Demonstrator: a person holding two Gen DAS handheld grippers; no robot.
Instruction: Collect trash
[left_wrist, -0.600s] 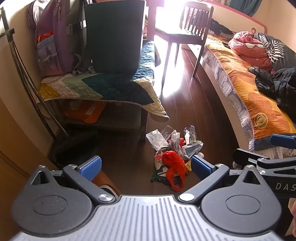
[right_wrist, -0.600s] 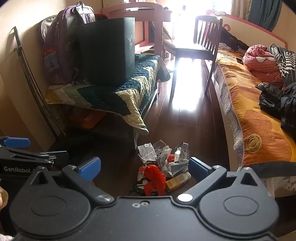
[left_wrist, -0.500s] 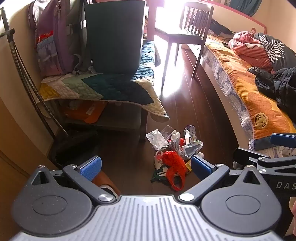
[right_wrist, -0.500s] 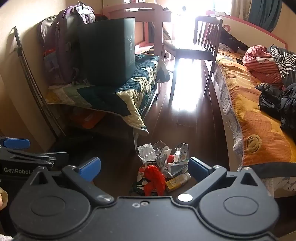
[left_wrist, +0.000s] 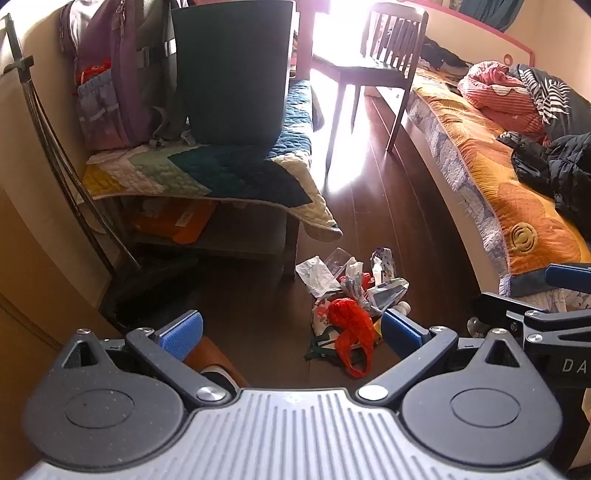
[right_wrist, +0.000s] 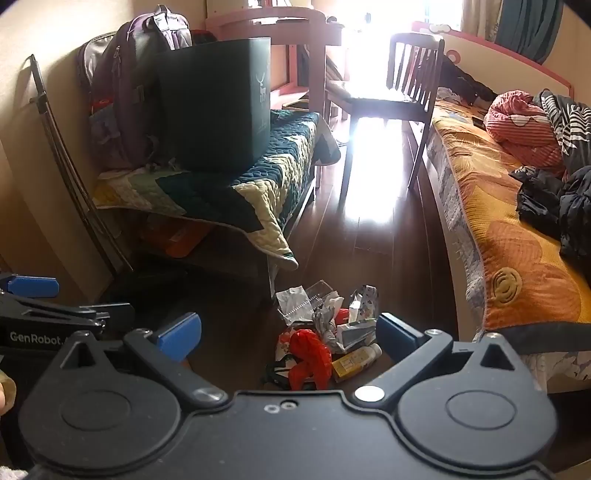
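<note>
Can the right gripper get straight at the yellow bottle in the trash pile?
Probably yes. The right gripper is open and empty, and the yellow bottle lies exposed at the pile's near right edge on the floor, with nothing between them.

I'm seeing glossy dark wood floorboards (left_wrist: 384, 206) throwing back glare, with crinkled white paper and shiny foil wrappers (right_wrist: 332, 314) on them beside a red mesh plastic net (left_wrist: 349, 321). Quilted patchwork cloth (left_wrist: 207, 173) looks soft and matt. My left gripper (left_wrist: 291, 332) wears ribbed blue pads (left_wrist: 181, 334).
</note>
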